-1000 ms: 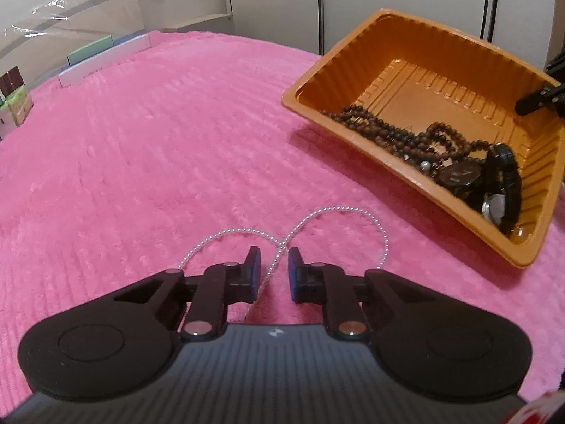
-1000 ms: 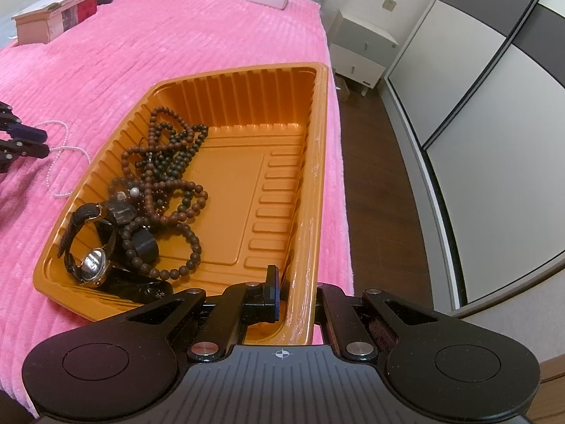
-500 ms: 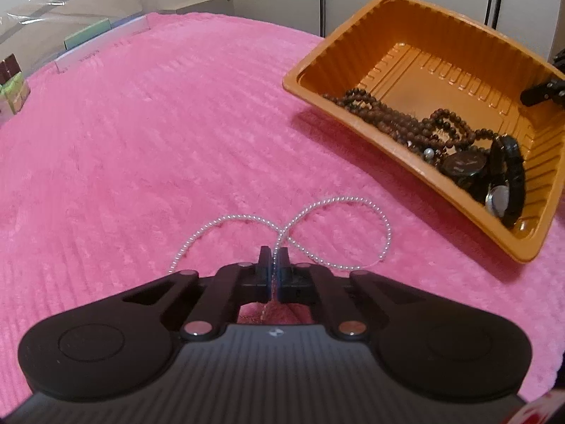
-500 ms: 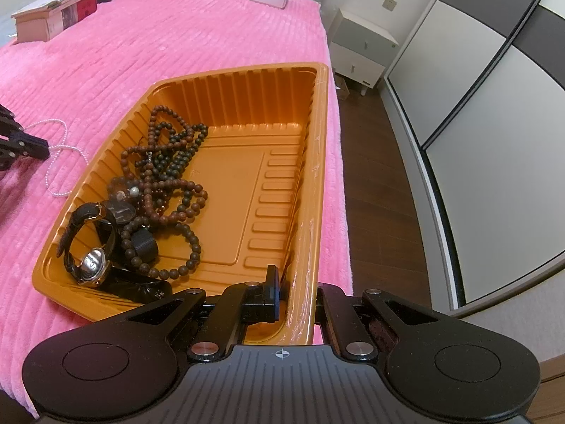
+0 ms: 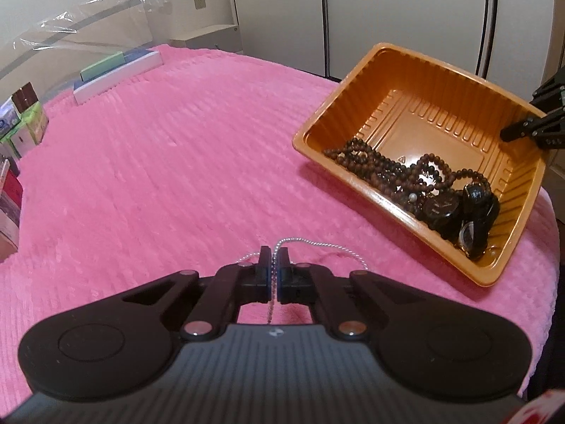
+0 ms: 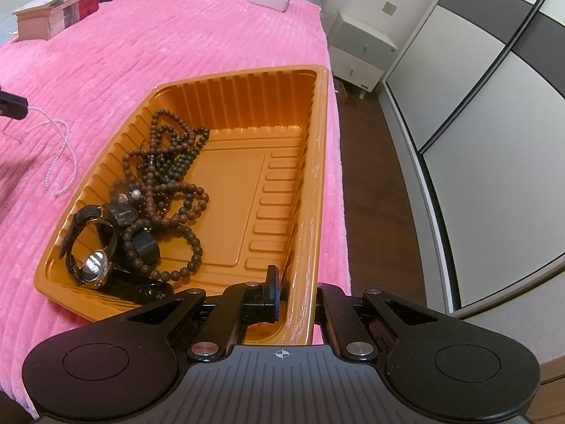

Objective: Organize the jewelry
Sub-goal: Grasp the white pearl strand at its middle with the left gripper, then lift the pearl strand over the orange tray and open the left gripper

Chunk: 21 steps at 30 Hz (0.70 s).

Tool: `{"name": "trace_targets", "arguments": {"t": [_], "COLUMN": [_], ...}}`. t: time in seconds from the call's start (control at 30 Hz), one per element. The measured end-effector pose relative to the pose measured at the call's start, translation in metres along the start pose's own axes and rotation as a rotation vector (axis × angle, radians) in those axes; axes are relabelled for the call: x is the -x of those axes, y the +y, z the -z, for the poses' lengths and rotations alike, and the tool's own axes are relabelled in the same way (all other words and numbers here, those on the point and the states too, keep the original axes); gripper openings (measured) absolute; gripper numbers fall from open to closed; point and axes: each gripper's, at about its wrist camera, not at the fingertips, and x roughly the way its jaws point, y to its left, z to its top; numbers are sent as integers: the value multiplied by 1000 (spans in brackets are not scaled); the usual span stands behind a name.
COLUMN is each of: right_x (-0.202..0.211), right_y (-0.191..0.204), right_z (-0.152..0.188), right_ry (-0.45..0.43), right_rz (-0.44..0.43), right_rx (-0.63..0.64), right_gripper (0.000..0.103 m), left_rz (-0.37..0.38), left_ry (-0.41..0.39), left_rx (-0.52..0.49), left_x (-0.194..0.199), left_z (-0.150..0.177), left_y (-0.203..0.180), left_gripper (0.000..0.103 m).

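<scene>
My left gripper (image 5: 274,265) is shut on a white pearl necklace (image 5: 317,245) and holds it above the pink bedspread; the strand dangles below the fingers. The necklace also shows in the right wrist view (image 6: 61,155), hanging left of the tray. My right gripper (image 6: 295,288) is shut on the rim of the orange plastic tray (image 6: 317,162), tilting it. The tray (image 5: 353,106) holds brown bead strings (image 6: 166,162) and black watches (image 6: 95,247) at its low end.
The pink bedspread (image 5: 159,159) covers the bed. Boxes (image 5: 116,70) and small cartons (image 5: 24,120) line the far left edge. A wooden box (image 6: 53,14) sits at the far side. The bed edge, floor and wardrobe (image 6: 476,106) lie to the right.
My left gripper shut on the pearl necklace and lifted it off the bedspread. The right gripper kept holding the tray rim.
</scene>
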Motion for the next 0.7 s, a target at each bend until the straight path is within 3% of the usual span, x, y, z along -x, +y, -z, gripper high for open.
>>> {"name": "trace_targets", "arguments": {"t": [0.7], "right_x": [2], "right_y": [-1], "right_z": [-2], "right_ry": [1], "right_rz": [1], "right_rx": [8], "right_gripper": [4], "left_rz": [46], "left_ry": [-123], "left_rx": [38], "left_x": [52], "left_z": [-42], "left_y": [17], "left_gripper": [2]}}
